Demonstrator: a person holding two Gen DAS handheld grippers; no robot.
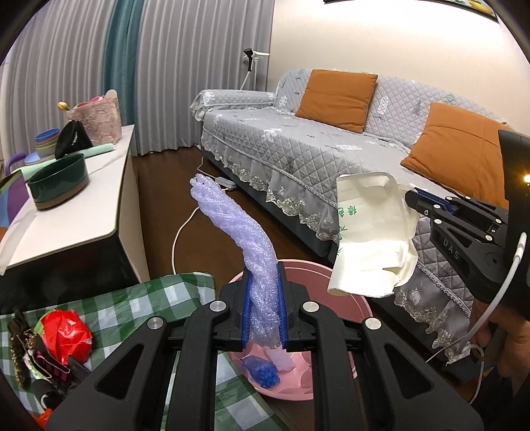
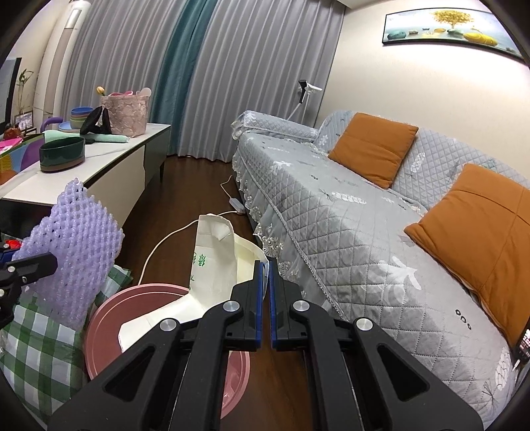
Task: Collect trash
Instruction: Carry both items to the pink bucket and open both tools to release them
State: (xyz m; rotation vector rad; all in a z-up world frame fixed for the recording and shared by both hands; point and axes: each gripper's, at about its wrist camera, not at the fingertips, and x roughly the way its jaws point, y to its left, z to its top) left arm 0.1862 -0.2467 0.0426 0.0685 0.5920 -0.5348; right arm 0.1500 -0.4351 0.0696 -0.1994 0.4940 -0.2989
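Black jaw arms fill the bottom of both views. Between the blue pads of the left gripper (image 1: pixel 264 291) sits a long purple foam net sleeve (image 1: pixel 243 238), pinched narrow where the jaws press on it and standing up and away past them, its far end open and ragged. Its lower end hangs down into a pink basin (image 1: pixel 344 291), beside a crumpled blue wad (image 1: pixel 261 371) lying on the basin floor.

From the other wrist, the right gripper (image 2: pixel 266 268) has its jaws almost fully together, clamped on the edge of a flattened cream paper bag (image 2: pixel 215 265). That bag is creased, with a folded flap at its top and green printed characters on one side, too small to read; it hangs over the rim of the basin (image 2: pixel 109 318). White letters "DAS" show on the side of the right gripper (image 1: pixel 412 199) as seen from the left wrist.

Only the left view shows a red crumpled plastic lump (image 1: pixel 66 335) on the green checked cloth (image 1: pixel 139 305), the basin's inside, and part of a hand (image 1: pixel 510 344) under the right tool. Only the right view shows the framed picture (image 2: pixel 447 28) above the grey quilted sofa (image 2: pixel 347 225) with orange cushions (image 2: pixel 372 147).
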